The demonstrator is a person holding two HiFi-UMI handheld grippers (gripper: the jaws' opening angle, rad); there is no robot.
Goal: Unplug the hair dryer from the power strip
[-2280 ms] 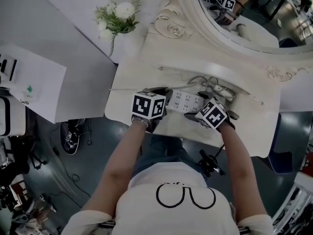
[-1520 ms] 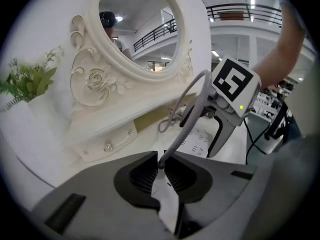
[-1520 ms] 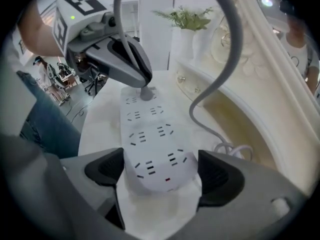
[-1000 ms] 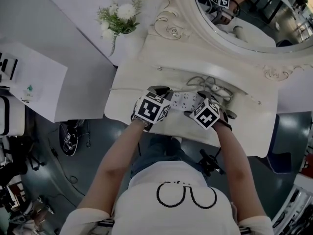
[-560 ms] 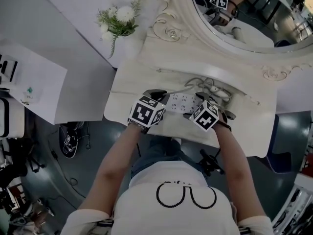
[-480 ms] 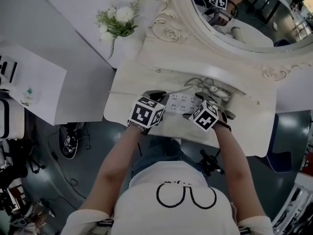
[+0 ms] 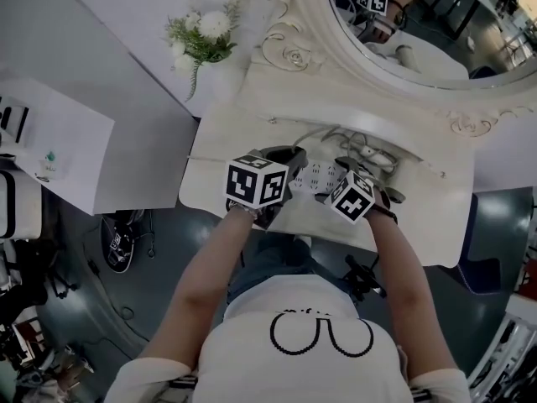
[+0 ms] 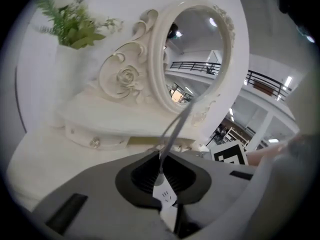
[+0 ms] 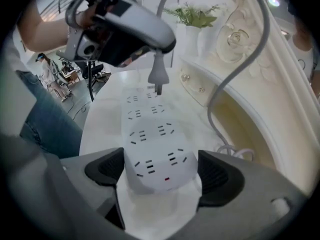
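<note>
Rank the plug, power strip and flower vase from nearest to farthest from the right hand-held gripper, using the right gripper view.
1. power strip, between its jaws.
2. plug, above the strip's far end.
3. flower vase, at the back.

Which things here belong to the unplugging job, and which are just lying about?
In the job:
plug, prongs out of the strip, in the left gripper
power strip, held by the right gripper

Lying about:
flowers
mirror
shoe on the floor
</note>
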